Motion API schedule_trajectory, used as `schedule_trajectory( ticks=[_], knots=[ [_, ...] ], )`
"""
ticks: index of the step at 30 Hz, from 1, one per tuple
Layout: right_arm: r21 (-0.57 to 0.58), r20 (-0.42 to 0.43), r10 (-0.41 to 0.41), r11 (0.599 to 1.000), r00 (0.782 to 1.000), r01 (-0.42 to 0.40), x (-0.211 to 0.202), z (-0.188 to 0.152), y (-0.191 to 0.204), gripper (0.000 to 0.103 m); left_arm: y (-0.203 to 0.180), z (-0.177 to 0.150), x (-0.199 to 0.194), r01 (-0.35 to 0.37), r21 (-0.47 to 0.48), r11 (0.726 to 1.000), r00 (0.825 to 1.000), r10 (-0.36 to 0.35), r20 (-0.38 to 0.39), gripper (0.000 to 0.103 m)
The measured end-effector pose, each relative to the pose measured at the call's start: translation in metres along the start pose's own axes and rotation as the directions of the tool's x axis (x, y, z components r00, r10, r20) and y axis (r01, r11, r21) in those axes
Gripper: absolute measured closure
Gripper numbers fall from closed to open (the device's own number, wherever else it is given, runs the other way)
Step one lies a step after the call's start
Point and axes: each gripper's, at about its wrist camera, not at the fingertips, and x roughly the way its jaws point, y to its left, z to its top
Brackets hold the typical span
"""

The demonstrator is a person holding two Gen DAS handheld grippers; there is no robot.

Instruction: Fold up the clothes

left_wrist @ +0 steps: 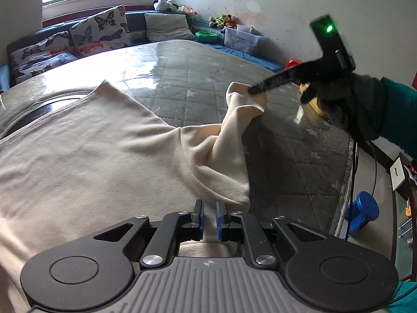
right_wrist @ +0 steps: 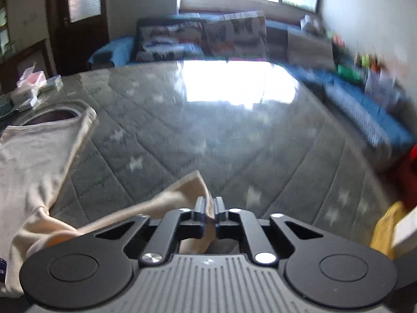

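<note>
Left wrist view: the shirt [left_wrist: 86, 151] lies mostly flat on the mattress [left_wrist: 198, 78]. The left gripper [left_wrist: 209, 212] is nearly closed on its near edge; the right gripper [left_wrist: 251, 90] pinches the lifted sleeve [left_wrist: 234, 120]. Folding looks barely begun.

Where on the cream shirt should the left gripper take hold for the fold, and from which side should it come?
Probably the hem edge of the cream shirt right before the left gripper, coming low from the near side: that edge lies flat and free on the mattress. The right gripper already pinches the raised sleeve, so the near edge balances it.
</note>
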Motion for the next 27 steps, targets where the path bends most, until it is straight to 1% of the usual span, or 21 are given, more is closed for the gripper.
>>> schedule_trajectory(
  ticks=[2,4,7,9,11,12,14,15,18,21,23,27],
  knots=[
    [-0.04,0.064,-0.035,0.998,0.997,0.037,-0.017,0.007,0.004,0.1,-0.001,0.0,0.0,0.004,0.008,1.0,1.0,-0.004,-0.001,0.093],
    [-0.074,0.133,-0.071,0.994,0.989,0.082,-0.036,0.012,0.007,0.1,-0.003,-0.001,0.0,0.007,0.021,1.0,1.0,-0.007,-0.002,0.093],
    [-0.082,0.18,-0.126,0.986,0.976,0.142,-0.05,0.01,0.002,0.1,-0.004,-0.002,0.0,0.016,0.029,0.999,1.0,-0.015,-0.002,0.093],
    [-0.072,0.135,-0.169,0.981,0.976,0.18,-0.041,0.005,-0.006,0.1,-0.005,-0.003,0.0,0.018,0.037,0.999,1.0,-0.018,-0.002,0.092],
    [-0.098,0.046,-0.218,0.97,0.975,0.221,-0.021,-0.005,-0.01,0.099,-0.006,-0.004,0.0,0.02,0.044,0.999,1.0,-0.02,-0.002,0.092],
    [-0.104,0.021,-0.246,0.963,0.969,0.247,-0.013,-0.011,-0.011,0.096,-0.007,-0.004,0.0,0.023,0.045,0.999,1.0,-0.023,-0.002,0.092],
    [-0.076,-0.02,-0.238,0.969,0.971,0.236,-0.005,-0.016,-0.016,0.093,-0.007,-0.005,0.0,0.032,0.05,0.998,0.999,-0.032,-0.003,0.092],
    [-0.048,-0.016,-0.221,0.974,0.975,0.22,-0.006,-0.017,-0.017,0.092,-0.008,-0.005,0.0,0.032,0.06,0.998,0.999,-0.032,-0.004,0.092],
    [-0.002,0.004,-0.107,0.994,0.994,0.107,-0.013,-0.013,-0.016,0.088,-0.011,-0.005,0.001,0.033,0.079,0.996,0.999,-0.032,-0.008,0.092],
    [0.006,-0.041,-0.023,1.0,0.999,0.023,-0.002,-0.012,-0.011,0.087,-0.009,-0.004,0.001,0.037,0.067,0.997,0.999,-0.037,-0.011,0.092],
    [0.008,-0.066,-0.017,1.0,0.998,0.017,0.01,-0.015,-0.011,0.087,-0.01,-0.005,0.001,0.037,0.064,0.997,0.999,-0.036,-0.01,0.092],
    [0.032,-0.055,-0.021,0.999,0.998,0.023,0.023,-0.013,-0.01,0.087,-0.01,-0.006,0.001,0.037,0.065,0.997,0.999,-0.037,-0.008,0.092]
  ],
)
